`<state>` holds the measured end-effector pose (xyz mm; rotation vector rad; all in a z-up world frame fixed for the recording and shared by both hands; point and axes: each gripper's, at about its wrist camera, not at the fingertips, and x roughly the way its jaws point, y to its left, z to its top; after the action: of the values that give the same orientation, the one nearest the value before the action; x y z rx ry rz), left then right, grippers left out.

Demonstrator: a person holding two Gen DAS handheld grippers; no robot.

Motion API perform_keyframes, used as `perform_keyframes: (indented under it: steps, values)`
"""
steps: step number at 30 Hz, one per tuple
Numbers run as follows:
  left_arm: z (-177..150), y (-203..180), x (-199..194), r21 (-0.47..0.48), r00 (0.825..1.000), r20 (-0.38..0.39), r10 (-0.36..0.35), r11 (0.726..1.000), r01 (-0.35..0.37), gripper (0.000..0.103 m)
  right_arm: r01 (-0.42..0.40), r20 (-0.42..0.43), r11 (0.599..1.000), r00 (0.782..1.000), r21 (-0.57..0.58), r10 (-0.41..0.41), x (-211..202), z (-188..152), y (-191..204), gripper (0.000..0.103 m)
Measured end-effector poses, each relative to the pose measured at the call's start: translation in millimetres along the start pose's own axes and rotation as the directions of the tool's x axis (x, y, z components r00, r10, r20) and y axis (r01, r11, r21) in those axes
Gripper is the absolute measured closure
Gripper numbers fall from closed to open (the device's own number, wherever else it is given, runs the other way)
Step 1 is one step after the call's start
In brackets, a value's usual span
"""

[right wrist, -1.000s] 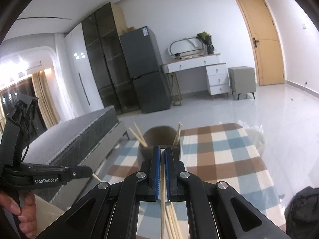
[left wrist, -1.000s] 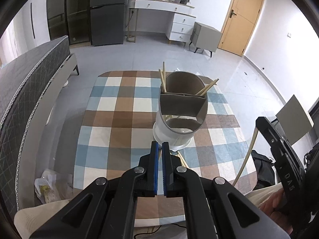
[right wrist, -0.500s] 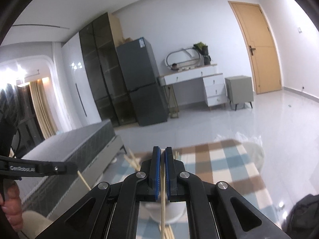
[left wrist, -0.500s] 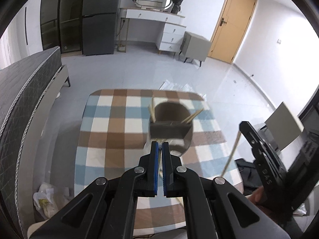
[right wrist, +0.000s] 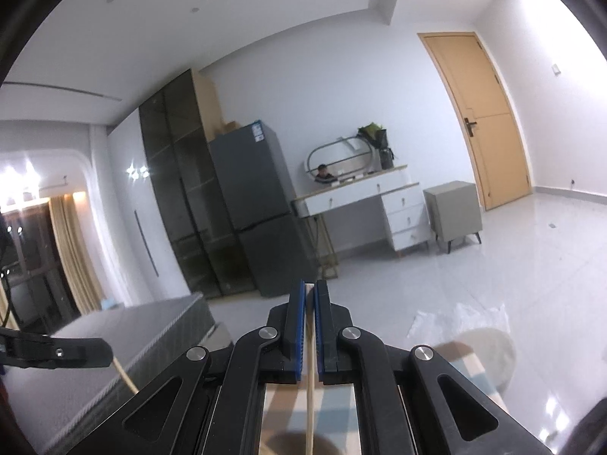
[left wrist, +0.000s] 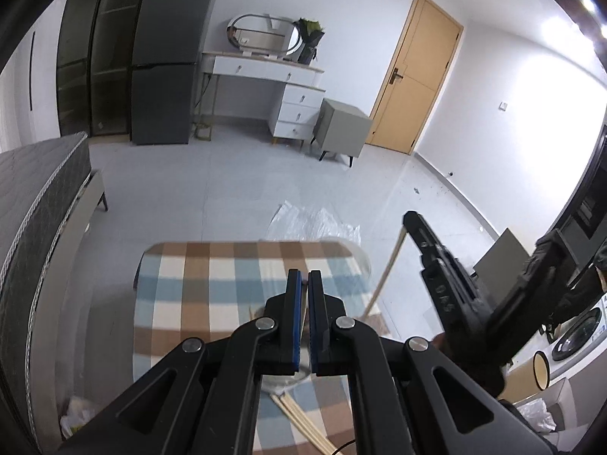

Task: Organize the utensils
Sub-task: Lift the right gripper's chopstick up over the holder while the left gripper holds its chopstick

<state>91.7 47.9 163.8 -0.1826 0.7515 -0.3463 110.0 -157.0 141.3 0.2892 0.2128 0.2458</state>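
My right gripper (right wrist: 310, 284) is shut on a pale wooden chopstick (right wrist: 310, 379) that hangs down between its blue pads. In the left wrist view the right gripper (left wrist: 409, 218) is raised at the right, and its chopstick (left wrist: 389, 269) slants down toward the table. My left gripper (left wrist: 304, 275) is shut. Seen from the right wrist, the left gripper (right wrist: 106, 352) has a second chopstick (right wrist: 123, 375) dangling from its tip. The brown utensil holder (right wrist: 292, 445) is mostly hidden under the fingers. Loose chopsticks (left wrist: 303, 421) lie on the checked tablecloth (left wrist: 189, 303).
A dark bed (left wrist: 30, 208) runs along the left of the table. Clear plastic sheeting (left wrist: 315, 223) lies on the floor beyond the table's far edge. A fridge (left wrist: 167, 57), a white dresser (left wrist: 296, 91) and a door (left wrist: 413, 76) line the far wall.
Both grippers have risen away from the table, each still shut on its chopstick. The holder has dropped out of sight beneath the fingers, and both views now tilt up toward the room.
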Motion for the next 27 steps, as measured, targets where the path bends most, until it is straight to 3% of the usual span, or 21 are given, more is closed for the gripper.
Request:
perform_keyframes:
  steps: [7,12,27]
  values:
    - [18,2,28,0.025,1.0,-0.01,-0.006,1.0,0.007,0.103,0.061,-0.021,0.992,0.998,0.113,-0.059,45,-10,-19,0.099]
    - [17,12,55,0.019,0.998,-0.057,0.012,1.0,-0.01,0.103,0.103,-0.04,0.984,0.994,0.148,-0.098,64,-29,-28,0.099]
    - [7,18,87,-0.03,0.987,-0.159,-0.006,1.0,0.001,0.103,0.145,-0.002,0.989,0.989,0.039,-0.145,62,-41,-25,0.098]
